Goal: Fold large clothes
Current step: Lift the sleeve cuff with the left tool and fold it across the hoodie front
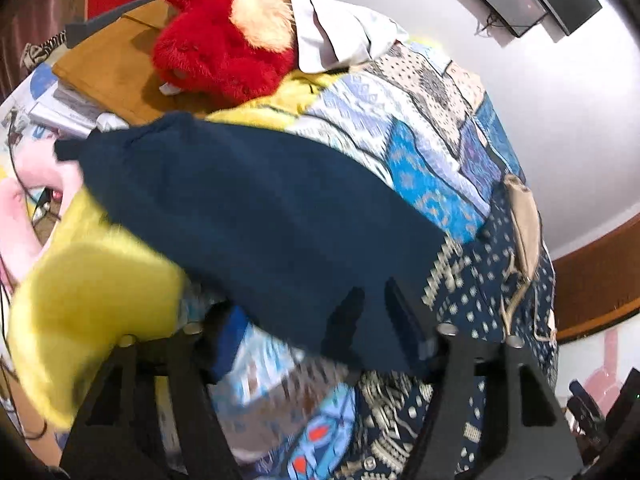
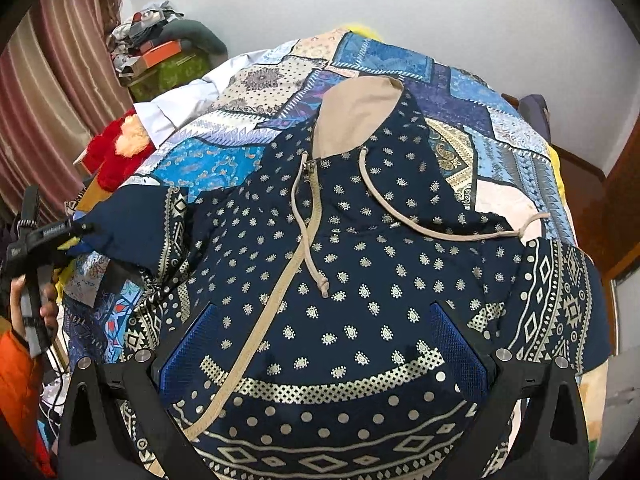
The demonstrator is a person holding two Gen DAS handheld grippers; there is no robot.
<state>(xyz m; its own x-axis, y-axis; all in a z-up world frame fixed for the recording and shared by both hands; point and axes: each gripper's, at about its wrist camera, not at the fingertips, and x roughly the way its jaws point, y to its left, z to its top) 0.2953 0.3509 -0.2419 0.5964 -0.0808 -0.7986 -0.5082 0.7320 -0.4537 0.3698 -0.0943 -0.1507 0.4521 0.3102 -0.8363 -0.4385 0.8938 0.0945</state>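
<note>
A navy hoodie [image 2: 360, 264] with gold dots, a tan hood [image 2: 356, 120] and tan drawstrings lies face up on a patchwork bedspread [image 2: 460, 92]. My right gripper [image 2: 320, 344] hovers open over the hoodie's lower front, its blue pads [image 2: 188, 344] wide apart. My left gripper [image 2: 76, 232] is shut on the hoodie's left sleeve cuff [image 2: 120, 220] at the bed's left side. In the left wrist view the sleeve [image 1: 256, 216] hangs lifted and blurred between the fingers of the left gripper [image 1: 316, 340].
A red plush toy [image 1: 224, 36] and a white shirt [image 1: 332, 32] lie at the bed's far left corner. A yellow blanket [image 1: 84, 300] shows under the bedspread. Boxes and clutter [image 2: 160, 52] stand by the curtain. A wooden door [image 2: 616, 216] is on the right.
</note>
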